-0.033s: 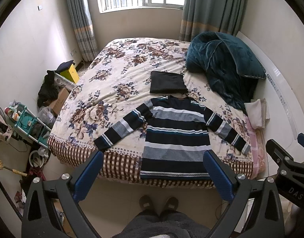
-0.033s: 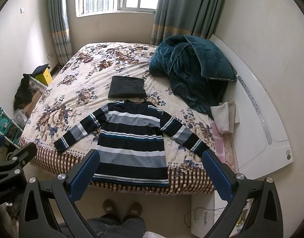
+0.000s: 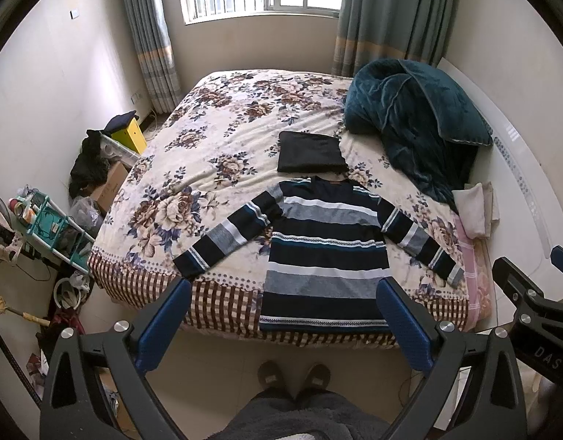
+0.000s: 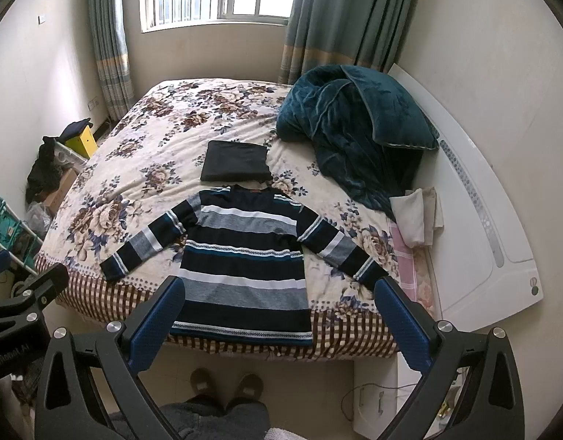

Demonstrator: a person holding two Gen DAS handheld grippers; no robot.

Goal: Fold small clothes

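- Striped sweater (image 3: 325, 253): lies flat and face up on the near edge of the floral bed (image 3: 222, 139), both sleeves spread outward, hem hanging slightly over the checked border toward the person's slippered feet (image 3: 294, 374).
- Left gripper (image 3: 283, 315): held above the floor in front of the bed, blue pads wide apart, holding nothing and well clear of the cloth.
- Right gripper (image 4: 279, 315): likewise spread and empty, just beside the left one; each tool's black frame shows at the edge of the other's view.
- Step in hand: judged to be the very start, with the garment laid out and no fold yet made.
- Next move: probably each gripper must descend to a sleeve or shoulder, pinch one layer and carry it across the body.
- Folded black garment (image 3: 310, 152): sits just beyond the collar, seemingly finished; whether the two touch cannot be told.
- Teal quilt (image 3: 417, 117): heaped at the far right, well apart from the sweater.
- Hard to make out: the hem's underside, the far cuff's edge, and clutter on the floor at left.
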